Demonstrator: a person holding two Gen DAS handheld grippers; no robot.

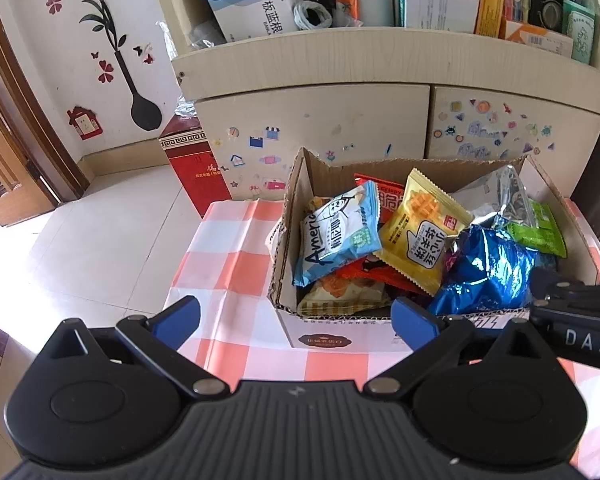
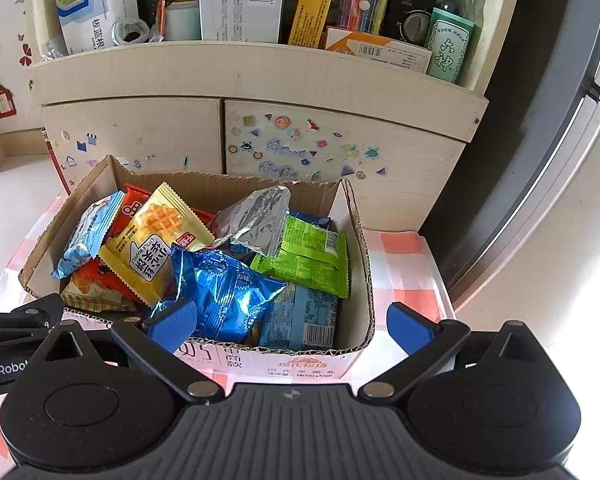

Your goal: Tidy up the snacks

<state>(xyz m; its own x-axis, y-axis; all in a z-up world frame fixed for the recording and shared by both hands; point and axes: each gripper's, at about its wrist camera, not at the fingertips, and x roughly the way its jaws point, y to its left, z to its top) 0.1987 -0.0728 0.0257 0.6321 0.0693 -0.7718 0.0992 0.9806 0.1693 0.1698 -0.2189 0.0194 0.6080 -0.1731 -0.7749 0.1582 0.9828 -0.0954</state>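
Right gripper (image 2: 292, 326): spread wide, nothing between the blue pads, hovering at the near rim of the cardboard box (image 2: 362, 240). Left pad (image 2: 174, 326) overlapping the near end of the shiny blue foil packet (image 2: 224, 294); whether touching or just in front of it, cannot tell. Right pad (image 2: 410, 328) outside the box's right wall, over the checked cloth (image 2: 412, 272).

Blue foil packet directly ahead and slightly left of the gripper's midline, topmost at the near edge of the pile, long axis running roughly away from the gripper and leaning right. By judgement the nearest thing to the right gripper, so the likely pick; a small shift left probably needed so both pads straddle it across its short side.

Beyond it: yellow waffle packet (image 2: 156, 244) to the left, green packet (image 2: 312, 256) to the right, silver bag (image 2: 256, 220) further back, pale blue packet (image 2: 88, 236) against the left wall.

Left gripper (image 1: 296, 316): also spread wide and empty, hanging before the box's near-left corner, one pad (image 1: 178, 316) over the cloth, the other (image 1: 414, 322) at the box front. Same blue foil packet (image 1: 484, 276) ahead and to its right, farther off its midline than from the right gripper's. All snacks inside the box, which sits on the cloth in front of the stickered cabinet (image 2: 140, 128).
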